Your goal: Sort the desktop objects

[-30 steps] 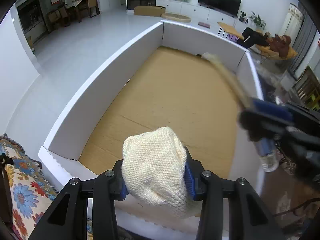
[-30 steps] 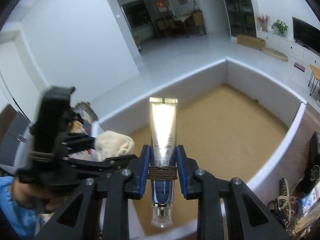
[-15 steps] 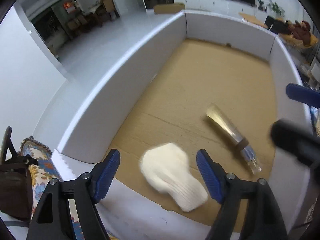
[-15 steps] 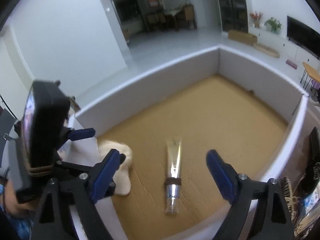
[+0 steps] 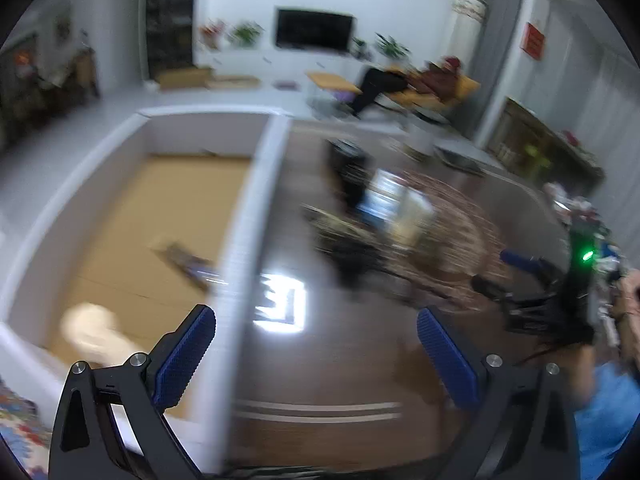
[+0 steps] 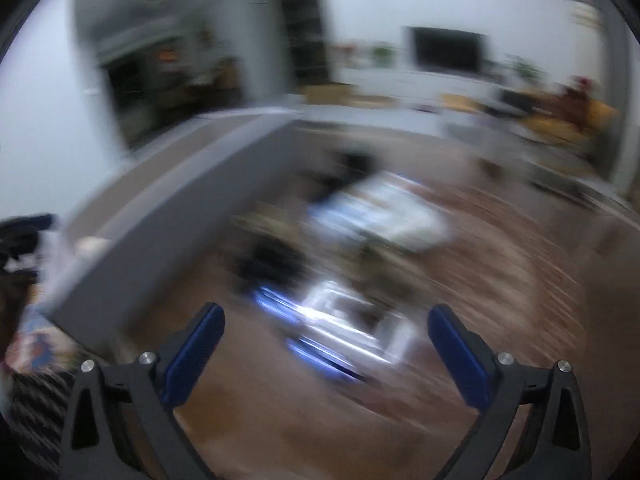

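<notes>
Both grippers have dropped their loads: sock (image 5: 94,330) and tube (image 5: 188,262) lie in the box (image 5: 240,216). Left gripper (image 5: 316,354) and right gripper (image 6: 326,354), jaws opening, empty, face the table clutter (image 6: 360,240) for more.

Cream knit hat (image 5: 94,334) and tube (image 5: 188,263) lying inside white-walled box (image 5: 240,216)

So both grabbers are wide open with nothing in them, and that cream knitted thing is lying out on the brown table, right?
Not quite. The knitted thing lies inside the white box, on its cardboard floor, not on the table; the left wrist view shows it. The rest holds: the left gripper and right gripper have their jaws opening wide, with nothing between them.
</notes>
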Motion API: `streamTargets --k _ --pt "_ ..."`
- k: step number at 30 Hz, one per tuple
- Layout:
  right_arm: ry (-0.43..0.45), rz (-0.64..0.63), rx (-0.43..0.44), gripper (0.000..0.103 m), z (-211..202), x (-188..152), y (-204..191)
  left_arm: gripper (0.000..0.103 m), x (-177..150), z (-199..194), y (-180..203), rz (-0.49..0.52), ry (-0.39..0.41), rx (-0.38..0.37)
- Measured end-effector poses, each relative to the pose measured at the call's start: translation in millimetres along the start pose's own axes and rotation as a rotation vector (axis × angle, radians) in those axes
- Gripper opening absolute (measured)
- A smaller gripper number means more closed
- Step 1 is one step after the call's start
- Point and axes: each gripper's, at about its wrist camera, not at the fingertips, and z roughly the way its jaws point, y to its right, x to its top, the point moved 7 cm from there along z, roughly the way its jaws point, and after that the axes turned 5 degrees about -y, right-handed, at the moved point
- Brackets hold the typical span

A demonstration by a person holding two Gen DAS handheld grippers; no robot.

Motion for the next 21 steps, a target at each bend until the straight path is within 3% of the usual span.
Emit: streamTargets --k 3,6,9,13,16,21 --pt "-0.071 0.046 -0.095 0.102 7 -33 51 0.103 4 39 36 -0.045 -0.075 -0.098" --pt "-0.083 0.065 -0.11 0.102 1 -58 74 0.103 8 49 51 -0.077 -0.086 -0.102" --pt "-0.086 0.072 -0.099 0.102 4 -69 80 0.103 14 61 60 -0.15 -0.093 -0.158" --pt "-0.065 0.073 -0.098 0.102 4 -68 73 0.103 5 83 64 -0.149 -0.103 -0.096" --pt "-0.052 0.077 -0.085 0.102 8 -67 73 0.102 -8 98 55 -0.209 -0.154 -0.053" --pt "-0.045 0.073 -0.107 0.102 9 -66 69 0.102 -10 103 72 -0.11 -0.145 0.025"
